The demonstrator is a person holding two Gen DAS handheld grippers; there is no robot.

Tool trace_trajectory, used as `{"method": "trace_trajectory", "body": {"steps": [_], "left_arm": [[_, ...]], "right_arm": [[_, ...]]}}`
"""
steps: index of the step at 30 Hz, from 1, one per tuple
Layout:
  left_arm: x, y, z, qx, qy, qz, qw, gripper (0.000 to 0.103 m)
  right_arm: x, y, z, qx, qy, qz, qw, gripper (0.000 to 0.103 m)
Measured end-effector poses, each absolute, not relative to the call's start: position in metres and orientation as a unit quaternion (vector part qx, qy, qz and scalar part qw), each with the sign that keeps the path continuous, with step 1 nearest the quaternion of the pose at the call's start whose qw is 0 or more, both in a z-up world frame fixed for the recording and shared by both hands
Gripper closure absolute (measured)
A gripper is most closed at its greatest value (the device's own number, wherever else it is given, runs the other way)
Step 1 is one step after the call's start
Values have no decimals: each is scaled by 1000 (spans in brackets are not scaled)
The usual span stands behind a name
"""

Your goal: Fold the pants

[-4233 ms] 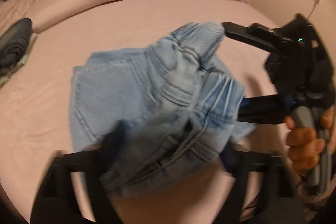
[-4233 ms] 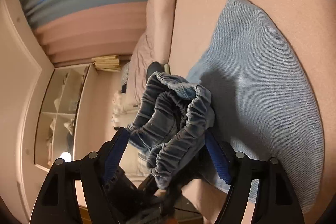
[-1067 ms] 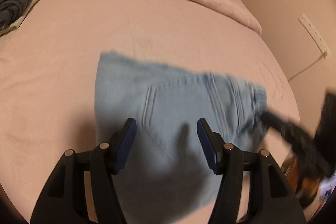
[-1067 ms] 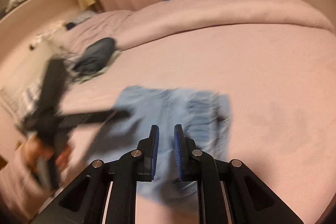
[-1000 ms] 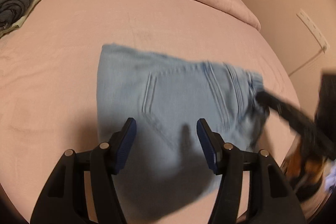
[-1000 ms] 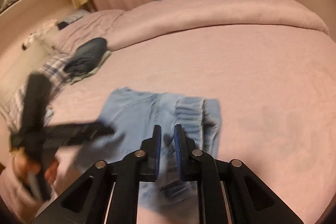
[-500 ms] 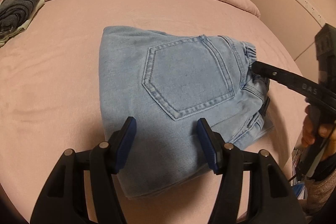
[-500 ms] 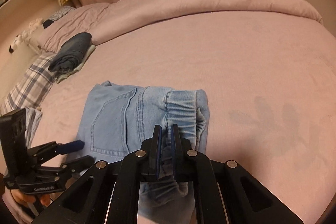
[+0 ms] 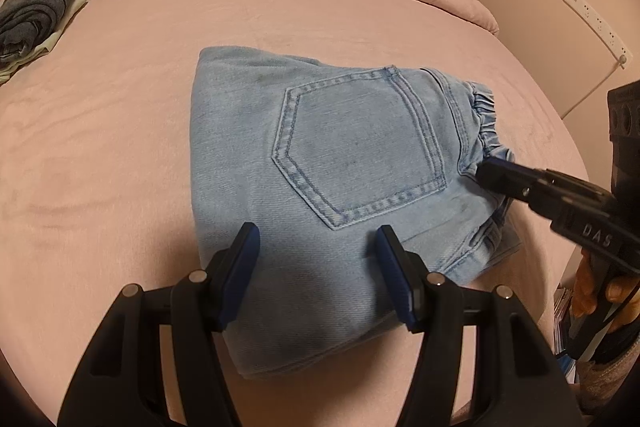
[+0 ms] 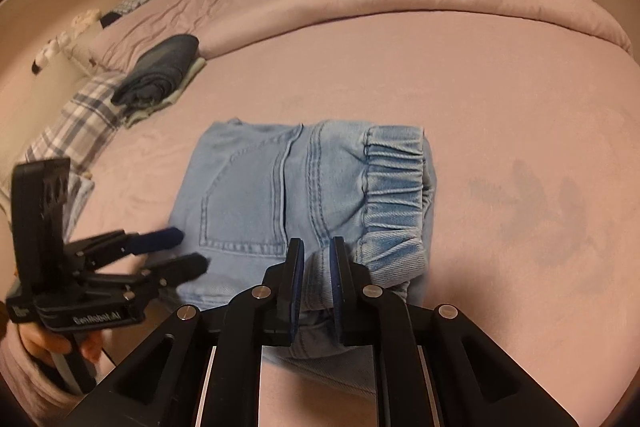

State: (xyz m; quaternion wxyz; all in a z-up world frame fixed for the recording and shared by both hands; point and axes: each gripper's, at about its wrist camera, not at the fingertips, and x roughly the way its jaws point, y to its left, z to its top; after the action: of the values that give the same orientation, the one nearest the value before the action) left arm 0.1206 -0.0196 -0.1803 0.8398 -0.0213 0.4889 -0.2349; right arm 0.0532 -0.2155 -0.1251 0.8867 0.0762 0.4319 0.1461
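While folded, the pants [image 9: 340,163] lie on the bed [image 9: 120,107].

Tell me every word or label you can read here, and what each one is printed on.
"DAS" stands on the right gripper, white letters on its black arm, cut off by the edge of the view.
"GenRobot.AI", as best it reads, stands on the left gripper, along its black base.
The light blue pants show no lettering.

Both black grippers carry blue-padded fingers [image 9: 240,267], silver screws [image 10: 259,291] and white lettering [image 9: 597,229].
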Motion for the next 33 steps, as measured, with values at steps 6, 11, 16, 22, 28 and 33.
{"method": "trace_trajectory", "body": {"steps": [6,11,16,22,28,33], "left_arm": [[121,-19,-181,-26,489,-237,839,42],[119,-16,-182,-26,489,-237,839,42],[119,-16,-182,-26,489,-238,839,42],[120,-15,-182,-27,489,-238,839,42],[119,-14,-182,-26,489,-237,839,41],[120,-13,-182,-27,491,-235,838,41]], "right_arm": [[49,-217,-131,67,442,147,882,91],[47,-219,-132,71,443,147,882,91],[44,-220,-134,73,441,146,882,91],[44,-223,-136,77,440,149,882,91],[43,-226,-137,82,438,154,882,91],[43,-228,-136,87,438,157,881,91]]}}
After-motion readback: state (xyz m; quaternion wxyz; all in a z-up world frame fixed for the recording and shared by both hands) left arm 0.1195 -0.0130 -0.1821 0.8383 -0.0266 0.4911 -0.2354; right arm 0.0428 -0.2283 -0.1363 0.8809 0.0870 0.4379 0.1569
